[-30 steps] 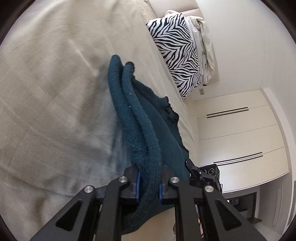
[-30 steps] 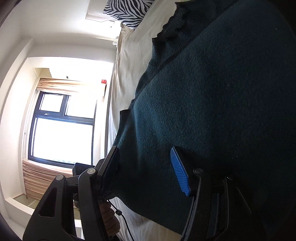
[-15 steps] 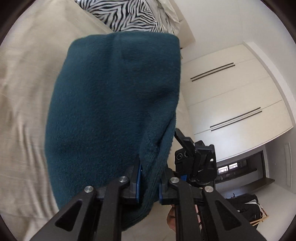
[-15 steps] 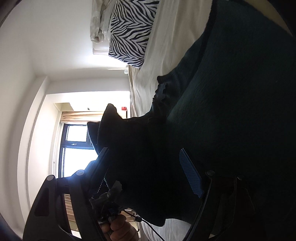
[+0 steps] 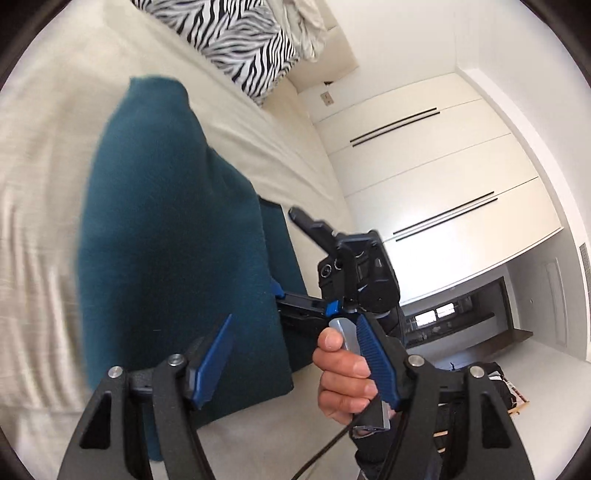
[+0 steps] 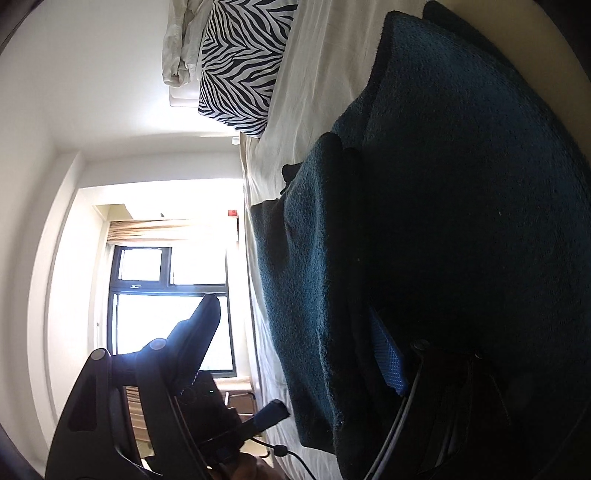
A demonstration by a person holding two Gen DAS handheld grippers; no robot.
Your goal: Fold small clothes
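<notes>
A dark teal knit garment (image 5: pixel 173 240) lies on the beige bed (image 5: pixel 48 155), with a folded flap laid over its body. My left gripper (image 5: pixel 295 358) is open and empty just above its near edge. In the right wrist view the garment (image 6: pixel 461 221) fills the right side, with a folded layer (image 6: pixel 306 280) on top. My right gripper (image 6: pixel 299 343) is open; its blue-padded finger (image 6: pixel 388 354) rests on the cloth. In the left wrist view the right gripper (image 5: pixel 354 269) is at the garment's right edge, held by a hand (image 5: pixel 343 373).
A zebra-print pillow (image 5: pixel 236 40) and crumpled white bedding (image 5: pixel 306 26) lie at the head of the bed. White wardrobe doors (image 5: pixel 443 177) stand beyond the bed. A bright window (image 6: pixel 166 302) shows in the right wrist view.
My left gripper carried the folded part of the garment over the body, then opened and let it go. The flap now lies on the garment. The right gripper stayed open.
</notes>
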